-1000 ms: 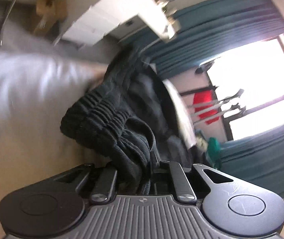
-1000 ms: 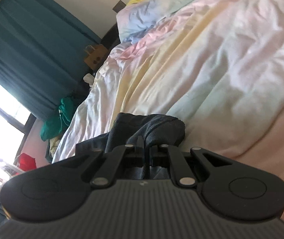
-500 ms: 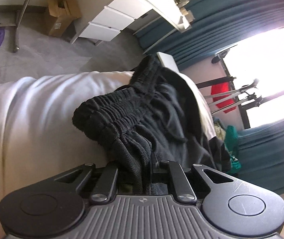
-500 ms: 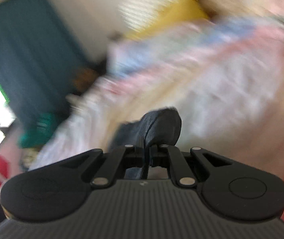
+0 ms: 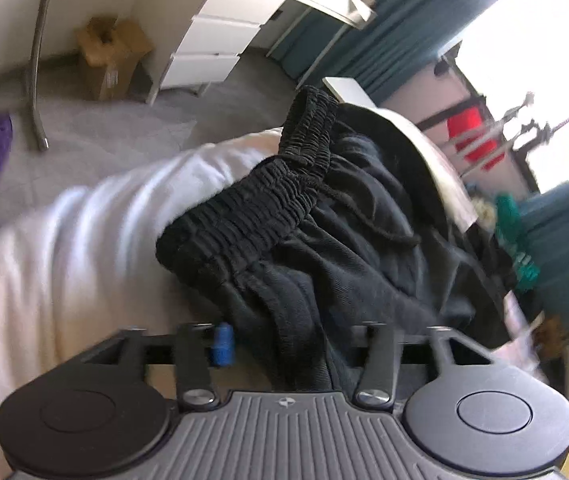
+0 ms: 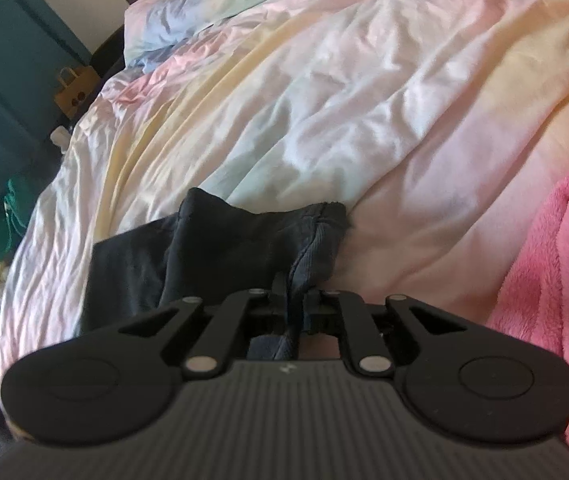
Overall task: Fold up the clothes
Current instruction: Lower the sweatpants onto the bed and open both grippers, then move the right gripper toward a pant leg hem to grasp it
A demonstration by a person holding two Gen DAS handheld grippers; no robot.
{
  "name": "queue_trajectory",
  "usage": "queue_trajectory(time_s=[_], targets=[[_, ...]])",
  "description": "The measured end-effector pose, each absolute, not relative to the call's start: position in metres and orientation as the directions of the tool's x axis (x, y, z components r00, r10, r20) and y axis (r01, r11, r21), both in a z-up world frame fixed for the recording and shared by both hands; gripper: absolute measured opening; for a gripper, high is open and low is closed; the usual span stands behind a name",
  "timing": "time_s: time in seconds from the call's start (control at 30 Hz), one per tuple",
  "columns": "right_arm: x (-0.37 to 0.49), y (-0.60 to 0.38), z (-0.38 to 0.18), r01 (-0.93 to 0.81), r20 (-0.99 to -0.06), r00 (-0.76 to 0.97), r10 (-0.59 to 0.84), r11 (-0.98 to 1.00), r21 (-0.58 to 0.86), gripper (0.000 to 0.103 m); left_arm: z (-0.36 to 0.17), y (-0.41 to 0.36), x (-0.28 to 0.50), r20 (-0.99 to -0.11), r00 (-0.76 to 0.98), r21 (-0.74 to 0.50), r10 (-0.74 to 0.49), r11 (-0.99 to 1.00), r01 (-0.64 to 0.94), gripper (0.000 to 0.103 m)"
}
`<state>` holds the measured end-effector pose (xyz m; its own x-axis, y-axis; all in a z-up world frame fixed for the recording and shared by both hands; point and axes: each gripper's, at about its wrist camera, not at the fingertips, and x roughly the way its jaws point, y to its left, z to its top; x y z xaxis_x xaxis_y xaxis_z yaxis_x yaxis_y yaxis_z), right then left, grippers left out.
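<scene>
Black pants point(image 5: 348, 248) bunched on the bed point(image 6: 324, 100); left gripper point(image 5: 296, 344) spread around the waist cloth, right gripper point(image 6: 294, 308) pinching a hem, so a one-sided pull likely drags and skews the fold.

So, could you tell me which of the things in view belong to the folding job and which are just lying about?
Part of the job:
- black trousers, lying on the bed
- left gripper, open
- right gripper, shut on the trousers' hem
- pastel duvet, the folding surface

Just lying about:
- pink blanket
- cardboard box
- white drawers
- paper bag
</scene>
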<state>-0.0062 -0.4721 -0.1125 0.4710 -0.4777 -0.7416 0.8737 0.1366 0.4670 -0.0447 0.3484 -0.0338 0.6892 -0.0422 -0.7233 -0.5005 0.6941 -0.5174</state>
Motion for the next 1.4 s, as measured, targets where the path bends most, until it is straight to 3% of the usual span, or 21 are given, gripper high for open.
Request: queue_trajectory(time_s=[0.03,0.07,0.13,0.2,0.37,0.43,0.6,0.77,1.03,1.23,1.4], targets=[[-0.007,-0.472,-0.110,0.870,-0.736,0.478,-0.480,0.141,0.473,0.014,-0.028,0.344,-0.047,-0.725,0.689,-0.478,-0.014,0.730,-0.488,0.070],[-0.007,-0.471,-0.108,0.866,-0.728,0.485,-0.484,0.148,0.479,0.018,-0.023,0.340,-0.050,-0.724,0.689,-0.437,0.014,0.763,-0.475,0.081],[-0.005,-0.466,-0.100,0.859,-0.708,0.499,-0.500,0.178,0.480,0.044,-0.009,0.333,-0.060,-0.697,0.712,-0.378,0.085,0.800,-0.466,0.092],[-0.003,-0.460,-0.091,0.853,-0.684,0.512,-0.519,0.212,0.478,0.058,0.005,0.325,-0.070,-0.660,0.739,-0.338,0.134,0.826,-0.451,0.096],[0.006,-0.443,-0.069,0.874,-0.630,0.483,-0.608,0.291,0.389,0.061,0.040,0.298,-0.079,-0.551,0.818,-0.309,0.166,0.870,-0.385,0.100],[0.006,-0.443,-0.066,0.890,-0.619,0.451,-0.643,0.277,0.361,0.074,0.050,0.278,-0.075,-0.510,0.843,-0.278,0.172,0.894,-0.351,0.101],[-0.007,-0.446,-0.058,0.934,-0.573,0.343,-0.744,0.204,0.294,0.074,0.061,0.224,-0.056,-0.461,0.876,-0.199,0.143,0.945,-0.259,0.102],[0.001,-0.417,-0.039,0.840,-0.483,0.541,-0.689,0.416,0.347,0.076,0.058,0.167,-0.029,-0.444,0.892,-0.155,0.083,0.973,-0.168,0.102],[0.028,-0.347,-0.011,0.547,-0.340,0.830,-0.442,0.764,0.340,0.075,0.059,0.082,0.023,-0.417,0.909,-0.096,0.006,0.994,-0.050,0.102],[0.049,-0.294,-0.021,0.281,-0.333,0.931,-0.148,0.872,0.401,0.075,0.041,0.038,0.050,-0.412,0.911,-0.011,-0.019,1.000,0.016,0.103],[0.067,-0.257,-0.031,0.155,-0.339,0.940,-0.041,0.935,0.318,0.075,0.001,0.033,0.062,-0.437,0.899,0.025,-0.032,0.999,0.048,0.103]])
